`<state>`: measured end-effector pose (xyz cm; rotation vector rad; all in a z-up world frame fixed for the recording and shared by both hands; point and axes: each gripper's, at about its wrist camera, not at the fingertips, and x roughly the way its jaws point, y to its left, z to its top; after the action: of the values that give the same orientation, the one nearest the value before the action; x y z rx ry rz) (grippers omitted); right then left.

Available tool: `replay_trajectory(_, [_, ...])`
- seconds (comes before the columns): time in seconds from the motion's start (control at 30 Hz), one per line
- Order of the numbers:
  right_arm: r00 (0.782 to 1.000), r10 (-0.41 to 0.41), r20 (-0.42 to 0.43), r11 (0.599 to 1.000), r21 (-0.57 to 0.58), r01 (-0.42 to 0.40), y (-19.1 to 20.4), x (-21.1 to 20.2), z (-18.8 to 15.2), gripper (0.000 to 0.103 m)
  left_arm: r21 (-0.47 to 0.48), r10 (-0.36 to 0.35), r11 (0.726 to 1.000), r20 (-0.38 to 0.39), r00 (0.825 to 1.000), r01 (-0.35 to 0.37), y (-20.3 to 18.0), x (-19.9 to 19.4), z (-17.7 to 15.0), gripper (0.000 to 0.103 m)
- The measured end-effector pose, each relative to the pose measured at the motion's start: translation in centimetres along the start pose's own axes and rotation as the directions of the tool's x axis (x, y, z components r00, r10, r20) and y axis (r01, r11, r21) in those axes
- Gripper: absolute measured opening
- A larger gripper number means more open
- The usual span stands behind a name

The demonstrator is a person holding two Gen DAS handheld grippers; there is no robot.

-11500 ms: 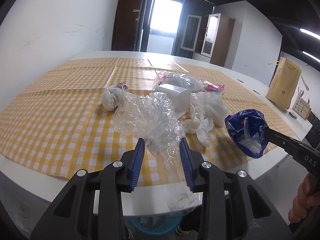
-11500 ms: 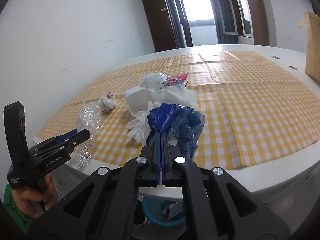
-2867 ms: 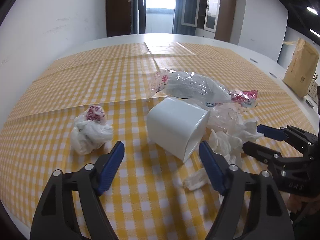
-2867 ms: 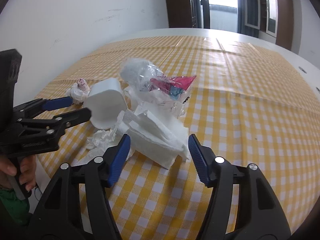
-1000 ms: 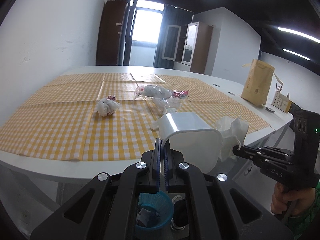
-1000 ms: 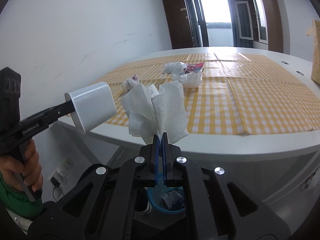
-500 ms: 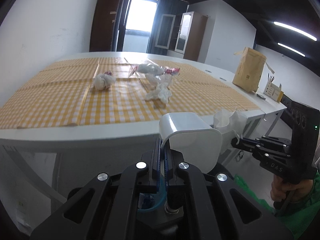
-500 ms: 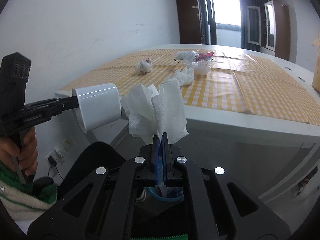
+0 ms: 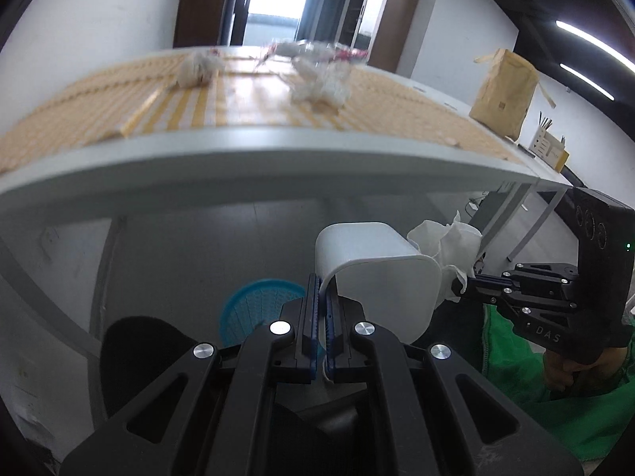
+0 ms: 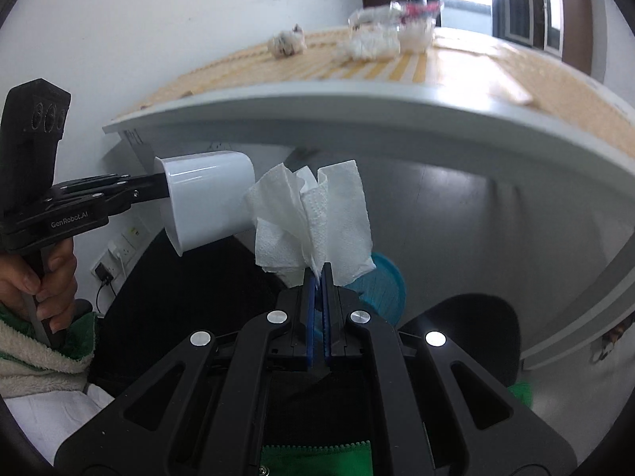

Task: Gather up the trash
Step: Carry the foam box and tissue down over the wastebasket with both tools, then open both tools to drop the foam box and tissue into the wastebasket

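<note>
While both hung below the table edge [image 9: 246,150], left gripper [image 9: 323,309] pinched white cup [image 9: 381,273] rim; right gripper [image 10: 316,277] clamped paper towel [image 10: 313,218], blue basket [image 9: 254,309] w/in view beyond.

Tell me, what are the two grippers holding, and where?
Left hand-held gripper pinches the white cup by its rim; right hand-held gripper pinches the paper towel's bottom edge.

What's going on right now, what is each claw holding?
Left gripper shut on white cup. Right gripper shut on paper towel. Both below table edge, blue bin beneath, nothing blocking.
</note>
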<state>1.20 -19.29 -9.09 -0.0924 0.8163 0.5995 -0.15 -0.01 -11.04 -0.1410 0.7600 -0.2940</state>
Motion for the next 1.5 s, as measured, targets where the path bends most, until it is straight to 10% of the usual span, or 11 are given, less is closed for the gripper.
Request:
replay_trajectory(0.57, [0.976, 0.032, -0.214, 0.999, 0.041, -0.024, -1.8, 11.1, -1.0, 0.002, -0.112, 0.037, 0.992, -0.199, 0.979, -0.060, 5.7, 9.7, -2.4, 0.002])
replay_trajectory(1.5, [0.887, 0.011, -0.461, 0.981, 0.175, 0.079, -5.2, 27.4, -0.1, 0.002, -0.221, 0.053, 0.959, -0.471, 0.880, -0.176, 10.4, 22.0, -2.8, 0.002])
